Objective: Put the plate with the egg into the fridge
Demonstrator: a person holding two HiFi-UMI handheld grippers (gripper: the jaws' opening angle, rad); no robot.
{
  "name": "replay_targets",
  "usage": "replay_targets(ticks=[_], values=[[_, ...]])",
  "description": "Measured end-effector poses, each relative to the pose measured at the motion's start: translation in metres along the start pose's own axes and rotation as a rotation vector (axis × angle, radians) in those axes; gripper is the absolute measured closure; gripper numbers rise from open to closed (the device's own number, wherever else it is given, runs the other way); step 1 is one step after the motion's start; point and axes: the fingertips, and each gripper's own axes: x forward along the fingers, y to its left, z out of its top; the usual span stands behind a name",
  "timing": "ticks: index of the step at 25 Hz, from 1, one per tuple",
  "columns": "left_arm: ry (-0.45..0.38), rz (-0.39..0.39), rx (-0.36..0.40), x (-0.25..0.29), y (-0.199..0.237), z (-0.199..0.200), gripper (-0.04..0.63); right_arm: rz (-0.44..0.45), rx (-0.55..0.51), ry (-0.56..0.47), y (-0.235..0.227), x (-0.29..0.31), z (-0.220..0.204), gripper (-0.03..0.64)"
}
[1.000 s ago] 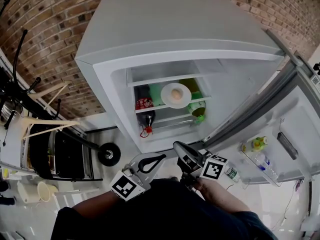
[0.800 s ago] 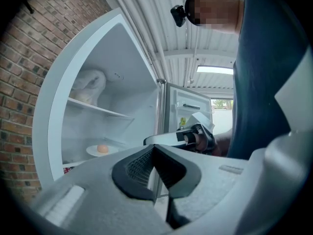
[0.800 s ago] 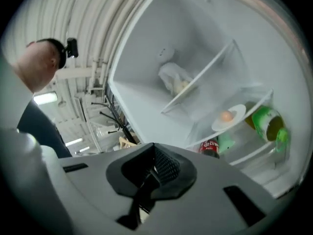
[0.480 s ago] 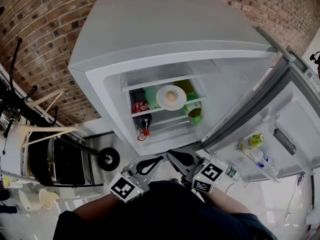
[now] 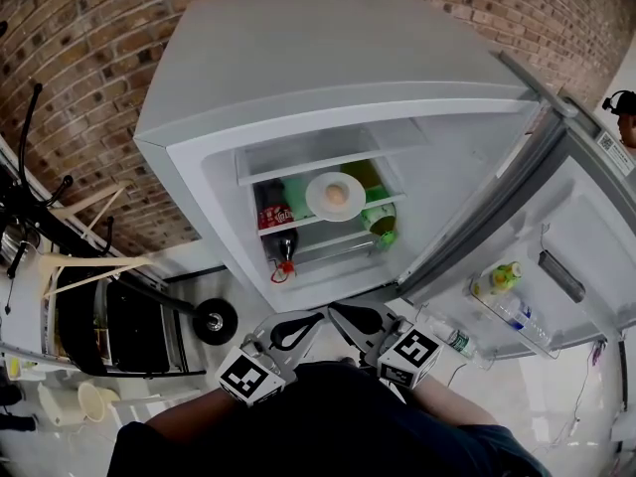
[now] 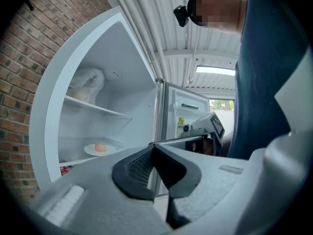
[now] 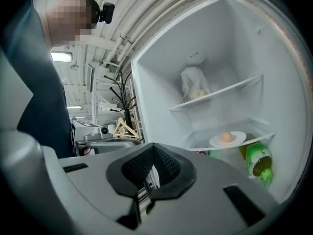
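Observation:
A white plate (image 5: pixel 335 196) with a brown egg (image 5: pixel 337 195) rests on the middle glass shelf inside the open white fridge (image 5: pixel 328 58). The left gripper view shows the plate (image 6: pixel 98 150) and egg (image 6: pixel 100 147) on that shelf; the right gripper view shows the same plate (image 7: pixel 228 140) and egg (image 7: pixel 226 137). Both grippers are held low, close to the person's body and well clear of the fridge. My left gripper (image 5: pixel 316 318) is shut with nothing in it. My right gripper (image 5: pixel 334 312) is shut and empty too, its tip almost touching the left one.
The fridge door (image 5: pixel 556 227) stands open at the right, bottles (image 5: pixel 502 284) in its rack. A cola bottle (image 5: pixel 274 212) and green bottles (image 5: pixel 383 223) lie beside the plate. A white bag (image 7: pixel 193 84) sits on the upper shelf. A coat rack (image 5: pixel 40 182) and hangers stand left.
Both grippers have drawn back from the fridge toward the body, the right one moving left until its tip meets the left one. The plate and egg stay on the shelf.

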Motion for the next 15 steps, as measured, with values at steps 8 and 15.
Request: replay_targets(ticks=[8, 15], values=[[-0.004, 0.0, 0.0, -0.0008, -0.0028, 0.0017, 0.597, -0.014, 0.0, 0.005, 0.0012, -0.0041, -0.0024, 0.607], [-0.012, -0.008, -0.004, -0.0017, -0.0066, 0.0006, 0.597, -0.02, -0.004, 0.006, 0.0029, -0.0067, -0.0031, 0.606]])
